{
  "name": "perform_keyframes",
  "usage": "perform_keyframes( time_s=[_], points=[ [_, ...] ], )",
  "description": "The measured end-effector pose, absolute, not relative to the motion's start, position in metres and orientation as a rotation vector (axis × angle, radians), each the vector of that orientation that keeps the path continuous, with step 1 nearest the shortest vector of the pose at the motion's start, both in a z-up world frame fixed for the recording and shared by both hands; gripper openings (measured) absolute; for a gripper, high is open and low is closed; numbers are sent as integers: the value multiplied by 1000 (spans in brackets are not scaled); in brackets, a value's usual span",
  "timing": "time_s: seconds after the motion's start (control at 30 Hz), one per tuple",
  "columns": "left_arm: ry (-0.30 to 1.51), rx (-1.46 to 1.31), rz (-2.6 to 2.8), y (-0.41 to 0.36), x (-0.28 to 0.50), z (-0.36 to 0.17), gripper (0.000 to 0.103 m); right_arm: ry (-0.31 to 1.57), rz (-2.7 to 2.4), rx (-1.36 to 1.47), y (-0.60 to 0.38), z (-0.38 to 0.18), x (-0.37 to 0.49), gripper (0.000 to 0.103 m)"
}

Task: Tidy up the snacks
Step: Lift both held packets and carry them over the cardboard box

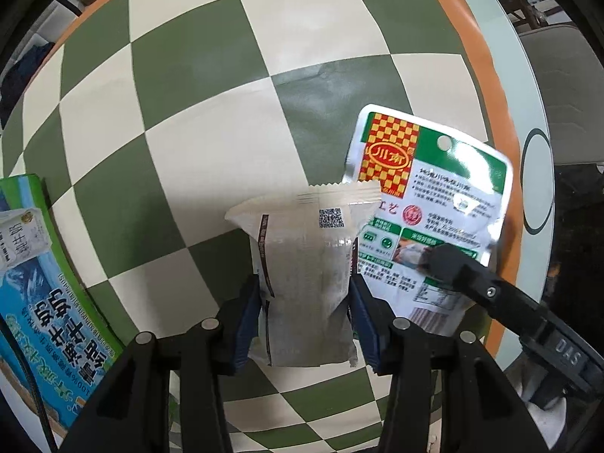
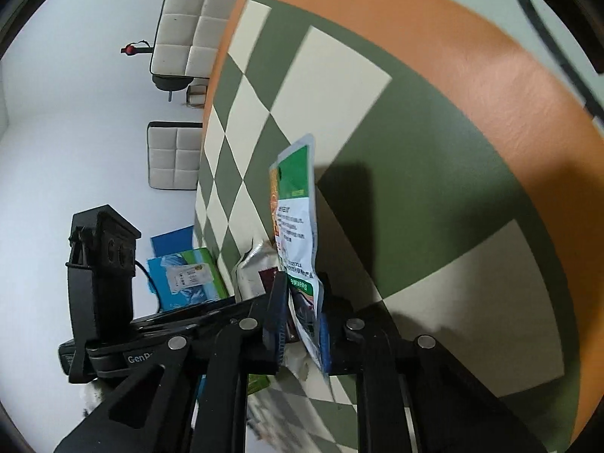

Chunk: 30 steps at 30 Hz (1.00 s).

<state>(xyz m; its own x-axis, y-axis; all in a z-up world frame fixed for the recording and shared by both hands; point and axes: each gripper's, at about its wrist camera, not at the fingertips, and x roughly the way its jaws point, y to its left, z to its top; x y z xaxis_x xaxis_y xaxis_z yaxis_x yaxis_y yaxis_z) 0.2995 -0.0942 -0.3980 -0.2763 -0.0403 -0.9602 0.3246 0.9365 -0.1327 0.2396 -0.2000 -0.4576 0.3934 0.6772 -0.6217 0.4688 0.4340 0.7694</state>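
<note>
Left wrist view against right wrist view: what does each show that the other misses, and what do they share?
Only the left wrist view shows the left tool shut on the pale translucent snack packet, whose QR code faces the camera.

Only the right wrist view shows two white cushioned chairs and the right tool shut on the green-and-white foil pouch, seen edge-on.

Both show the green-and-cream checkered tabletop with orange border, that pouch, the pale packet, and the blue-and-green milk carton box.
</note>
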Motion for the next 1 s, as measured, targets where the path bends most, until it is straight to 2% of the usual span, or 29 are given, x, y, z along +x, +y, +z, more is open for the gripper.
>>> perform_keyframes(
  time_s=[0.4,0.57,0.87,1.0],
  points=[
    [1734,183,-333,-76,276,-362,43,1183,184,1049,-209,-394,249,11],
    [1656,136,-338,-56,266,-324,43,1152,205,1040,-203,-367,248,11],
    [1515,45,-292,20,244,-246,43,1097,316,1011,-164,-298,252,11],
    [1476,3,-240,60,253,-232,43,1092,399,977,-122,-268,262,11]
  ],
)
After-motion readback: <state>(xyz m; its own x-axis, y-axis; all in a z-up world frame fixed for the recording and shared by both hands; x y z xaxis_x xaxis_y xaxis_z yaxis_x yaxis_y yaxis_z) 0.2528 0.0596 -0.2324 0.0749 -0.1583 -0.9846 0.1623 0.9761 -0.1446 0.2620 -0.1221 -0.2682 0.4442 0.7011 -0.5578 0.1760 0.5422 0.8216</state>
